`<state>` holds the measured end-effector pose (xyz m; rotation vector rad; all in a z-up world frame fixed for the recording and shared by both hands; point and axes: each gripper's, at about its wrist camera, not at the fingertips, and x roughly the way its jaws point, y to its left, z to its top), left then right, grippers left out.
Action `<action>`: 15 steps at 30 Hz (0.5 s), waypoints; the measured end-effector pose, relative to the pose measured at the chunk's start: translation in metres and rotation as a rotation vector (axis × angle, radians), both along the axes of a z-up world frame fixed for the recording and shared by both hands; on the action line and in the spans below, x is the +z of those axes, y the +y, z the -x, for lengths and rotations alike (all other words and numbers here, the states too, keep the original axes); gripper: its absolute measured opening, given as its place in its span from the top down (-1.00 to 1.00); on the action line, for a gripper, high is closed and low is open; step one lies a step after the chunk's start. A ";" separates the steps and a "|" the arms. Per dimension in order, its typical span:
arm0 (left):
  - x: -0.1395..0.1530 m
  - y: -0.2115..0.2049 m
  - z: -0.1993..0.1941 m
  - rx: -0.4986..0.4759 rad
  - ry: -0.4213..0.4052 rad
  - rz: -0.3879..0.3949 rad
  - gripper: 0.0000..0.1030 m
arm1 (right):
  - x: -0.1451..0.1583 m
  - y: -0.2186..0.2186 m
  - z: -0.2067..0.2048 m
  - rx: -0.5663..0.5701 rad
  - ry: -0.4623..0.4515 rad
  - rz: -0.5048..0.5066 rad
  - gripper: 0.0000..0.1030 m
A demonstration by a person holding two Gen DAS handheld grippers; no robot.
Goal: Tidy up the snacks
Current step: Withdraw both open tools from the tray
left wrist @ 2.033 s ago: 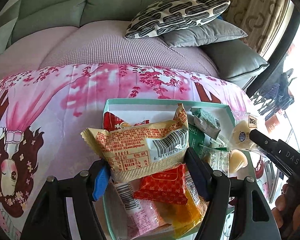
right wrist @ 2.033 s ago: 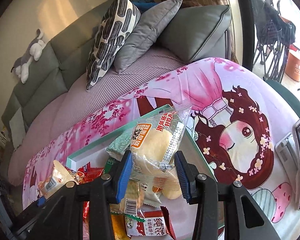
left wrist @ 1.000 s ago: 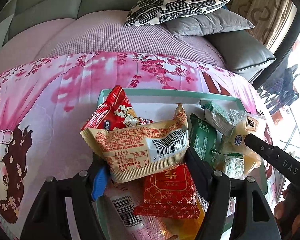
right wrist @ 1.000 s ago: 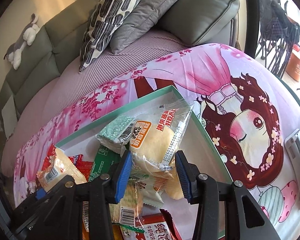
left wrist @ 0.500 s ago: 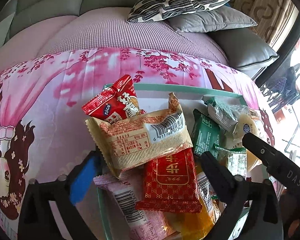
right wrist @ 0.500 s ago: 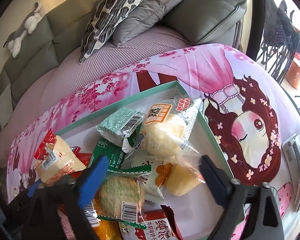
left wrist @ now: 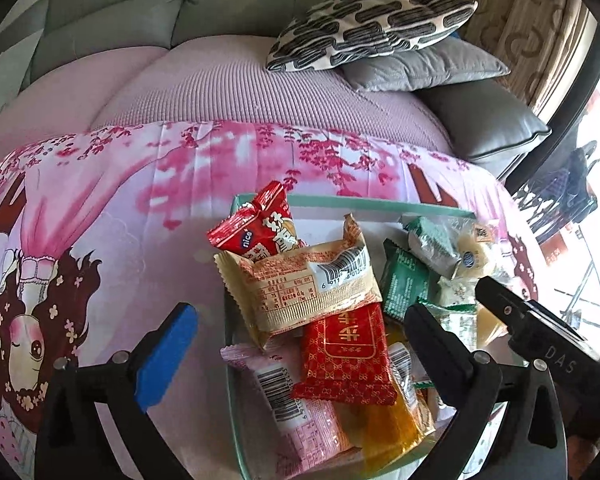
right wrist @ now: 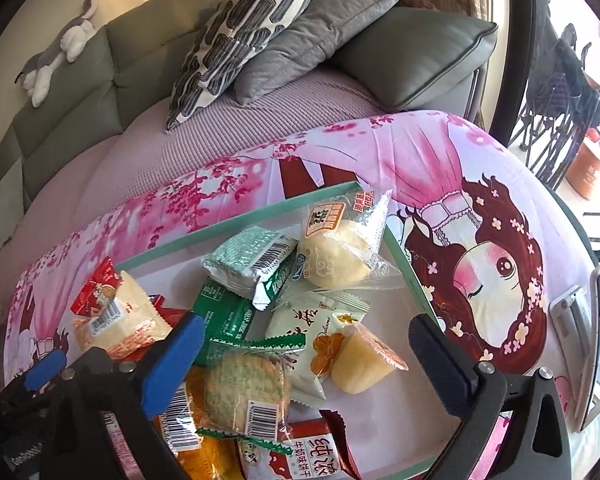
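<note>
A shallow teal-rimmed tray point(left wrist: 340, 200) point(right wrist: 236, 228) on a pink cartoon-print blanket holds a heap of snack packets. My left gripper point(left wrist: 300, 314) stands wide open over the tray's near left part. A beige barcoded packet point(left wrist: 300, 288) lies loose between and beyond its fingers, resting on a red packet point(left wrist: 260, 232) and a red-and-gold packet point(left wrist: 348, 348). My right gripper point(right wrist: 306, 324) is also wide open, with nothing pressed. A clear packet with a pale bun point(right wrist: 340, 252) lies in the tray's far right corner beside a green-white packet point(right wrist: 252, 264). A jelly cup point(right wrist: 364, 360) and a round cracker pack point(right wrist: 248, 392) lie near the fingers.
The blanket point(left wrist: 100, 220) spreads left of the tray. Behind it is a sofa with a black-and-white patterned pillow point(left wrist: 372, 24) and grey cushions point(right wrist: 320, 28). A plush toy point(right wrist: 56, 52) lies on the sofa back. A device on a stand point(right wrist: 596, 340) is at the right edge.
Both grippers' jaws spread wide apart. The beige packet dropped out of the left grip onto the heap, and the bun packet fell from the right grip into the tray's far right corner.
</note>
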<state>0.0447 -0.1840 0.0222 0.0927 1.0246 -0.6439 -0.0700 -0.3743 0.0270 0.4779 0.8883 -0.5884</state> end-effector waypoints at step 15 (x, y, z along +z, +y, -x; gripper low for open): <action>0.007 0.060 -0.028 0.232 -0.040 -0.123 -1.00 | 0.013 0.026 0.003 0.040 -0.005 0.014 -1.00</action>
